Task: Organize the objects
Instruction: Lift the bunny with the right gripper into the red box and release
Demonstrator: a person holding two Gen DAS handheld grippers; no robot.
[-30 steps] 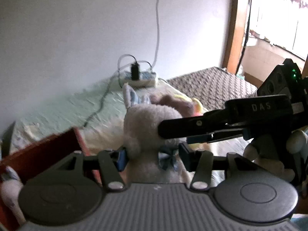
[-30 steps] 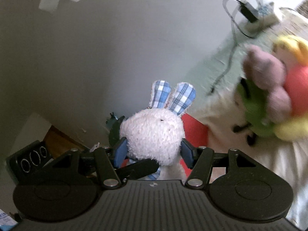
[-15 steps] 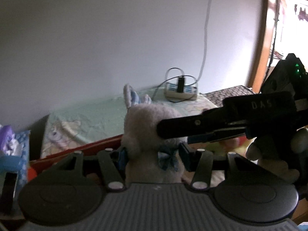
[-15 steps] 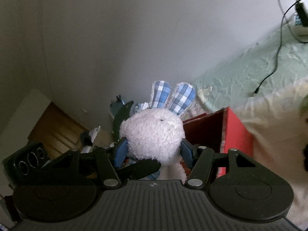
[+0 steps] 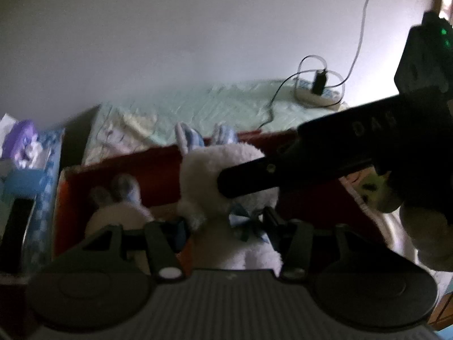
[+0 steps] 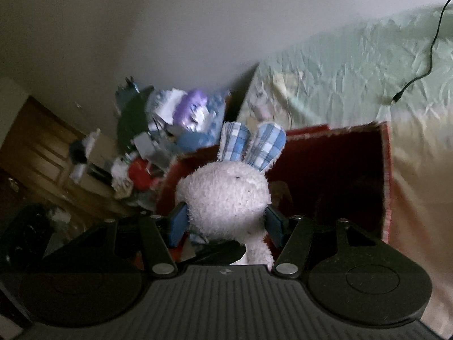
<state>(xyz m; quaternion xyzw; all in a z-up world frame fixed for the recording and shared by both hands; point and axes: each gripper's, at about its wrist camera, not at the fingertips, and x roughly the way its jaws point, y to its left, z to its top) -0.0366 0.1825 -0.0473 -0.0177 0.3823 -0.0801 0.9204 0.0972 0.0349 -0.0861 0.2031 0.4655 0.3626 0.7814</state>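
- Clutter at far left: we see a pile of bits (image 6: 158, 147) on a blue checked surface (image 5: 42, 198), just beside the red box's left wall; no room to swing that way.
- Red box (image 5: 158, 161) sits on the bed (image 6: 354, 65), open side toward us. A second plush rabbit (image 5: 119, 212) lies in its left part; the right part looks free, though it is dim.
- Left tongs (image 5: 223, 226) are closed on the white rabbit (image 5: 226, 175) low down, about the bow.
- Right tongs (image 6: 226, 221) pinch the same rabbit's head (image 6: 223, 195), both pads pressed in; in the left view one right finger (image 5: 254, 175) crosses the head.
- Key relation: the rabbit is upright, long axis vertical, checked ears (image 6: 252, 144) up and away from us; the box opening lies straight ahead and below it. Both hands are equally near, both carrying it.
- We judge the next move to be forward and down into the free right part, clearing the near rim (image 6: 386, 181).
- Right of the box: bare bedsheet and a loose cable (image 6: 419, 65), with a power strip (image 5: 317, 96) farther back, all well apart from the path.
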